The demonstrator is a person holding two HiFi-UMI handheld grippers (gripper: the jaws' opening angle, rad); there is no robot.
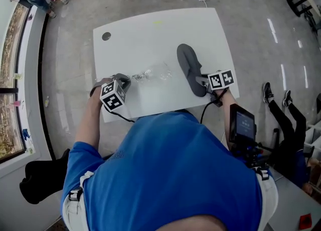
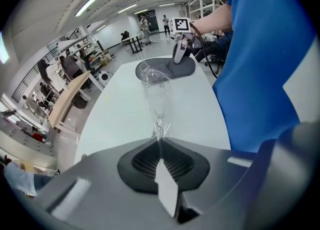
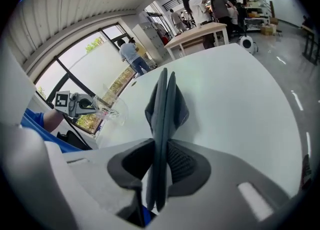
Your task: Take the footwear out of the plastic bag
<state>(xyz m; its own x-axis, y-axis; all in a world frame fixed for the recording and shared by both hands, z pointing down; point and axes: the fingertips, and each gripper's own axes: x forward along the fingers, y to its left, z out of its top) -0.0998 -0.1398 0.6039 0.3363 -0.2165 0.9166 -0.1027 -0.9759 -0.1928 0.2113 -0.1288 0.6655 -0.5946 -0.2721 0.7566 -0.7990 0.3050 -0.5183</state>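
A grey slipper (image 1: 189,65) lies on its side at the right of the white table (image 1: 150,29). My right gripper (image 1: 204,80) is shut on its near end. In the right gripper view the slipper (image 3: 165,106) stands edge-on between the pads (image 3: 182,161). A clear, empty-looking plastic bag (image 1: 153,73) stretches across the table's middle. My left gripper (image 1: 128,81) is shut on its near edge. Seen from the left gripper view, the bag (image 2: 157,91) runs from the closed jaws towards the slipper (image 2: 162,69) and the right gripper (image 2: 179,56).
A round cable hole (image 1: 106,36) marks the table's far left corner. A person's legs (image 1: 281,109) stretch over the floor to the right, and a screen device (image 1: 242,124) sits by my right arm. A dark bag (image 1: 42,180) is at the lower left.
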